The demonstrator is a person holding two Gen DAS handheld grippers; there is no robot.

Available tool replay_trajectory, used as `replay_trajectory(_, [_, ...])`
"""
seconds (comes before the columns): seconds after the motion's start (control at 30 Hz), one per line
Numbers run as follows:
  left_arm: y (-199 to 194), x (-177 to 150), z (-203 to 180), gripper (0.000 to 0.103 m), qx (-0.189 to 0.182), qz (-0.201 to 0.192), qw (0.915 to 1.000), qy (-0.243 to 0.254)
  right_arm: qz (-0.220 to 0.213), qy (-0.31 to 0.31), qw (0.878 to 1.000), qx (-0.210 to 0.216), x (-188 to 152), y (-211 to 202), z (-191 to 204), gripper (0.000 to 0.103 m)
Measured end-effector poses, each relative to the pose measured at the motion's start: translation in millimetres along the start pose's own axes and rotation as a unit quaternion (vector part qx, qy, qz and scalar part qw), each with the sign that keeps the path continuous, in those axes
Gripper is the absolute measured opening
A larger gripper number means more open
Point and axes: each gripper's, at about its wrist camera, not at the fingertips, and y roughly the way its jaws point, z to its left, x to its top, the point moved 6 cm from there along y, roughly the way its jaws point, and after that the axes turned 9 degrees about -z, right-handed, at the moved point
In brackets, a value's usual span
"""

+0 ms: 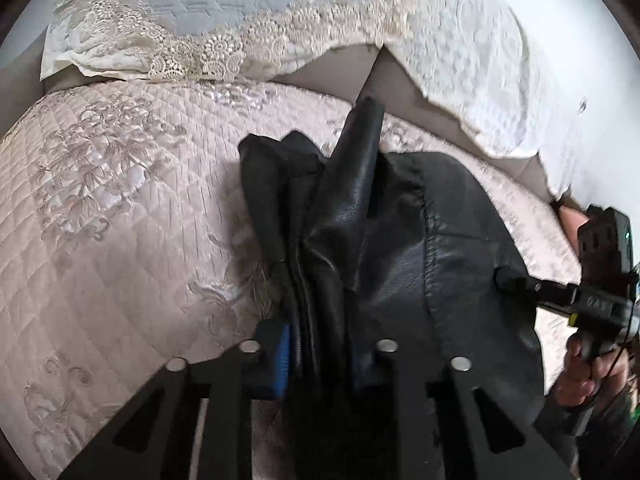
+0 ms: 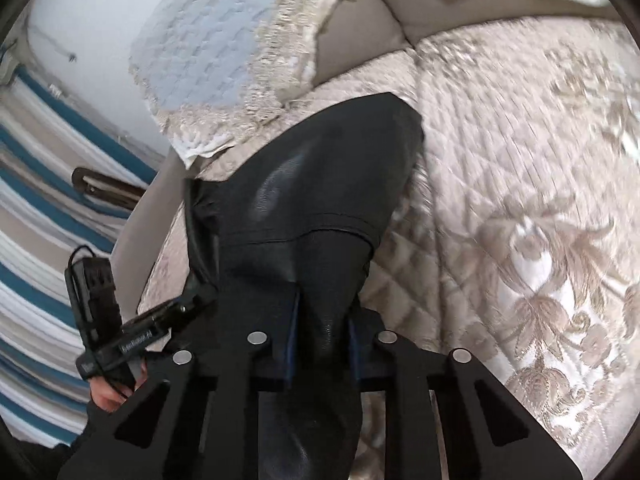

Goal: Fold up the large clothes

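Two grippers: both clamped on the same black garment, no earlier frame to compare.
Sofa seat [image 1: 100, 240]: covered by a quilted beige cover with a floral pattern; it carries the garment.
Back cushions [image 1: 200, 12]: pale blue-white quilting with lace trim, behind the seat.
Garment [image 1: 360, 220]: black leather-look jacket, bunched in folds, lying on the seat cover and lifted at the near edges.
Left gripper [image 1: 320, 352]: jaws closed on a thick bundle of jacket folds; blue pads press the fabric from both sides.
Right gripper [image 2: 322, 340]: jaws closed on a narrower strip of the jacket, the panel beyond it draped toward the cushions.
Hands: right hand [image 1: 580, 376] visible in the left view at the frame's right edge, left hand [image 2: 110, 392] in the right view at lower left, each around its gripper handle.
Background: blue-and-white striped cloth [image 2: 48, 208] left of the sofa.
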Motion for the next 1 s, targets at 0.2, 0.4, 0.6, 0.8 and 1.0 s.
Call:
replay_trajectory(0.2, [-20,12,1,0.018,-0.007,-0.015,0.9998,0.011,-0.011,-0.021,1.0,0.016,13,-4,27,0.016])
replay_trajectory(0.4, [-37,54,17,0.016,0.0,-0.053,0.9983,0.021,-0.026,-0.041,0.998,0.036,40,11,57,0.016])
replay_trajectory(0.6, [-36,106,49,0.012,0.018,-0.084,0.9959,0.029,-0.027,-0.053,0.997,0.048,81,64,75,0.016])
replay_trajectory(0.8, [5,123,86,0.008,0.042,-0.075,0.9962,0.016,0.012,-0.046,0.999,0.006,83,136,48,0.018])
replay_trajectory(1.0, [43,81,105,0.009,0.065,-0.022,0.9976,0.008,0.018,-0.047,0.999,-0.005,77,133,25,0.031])
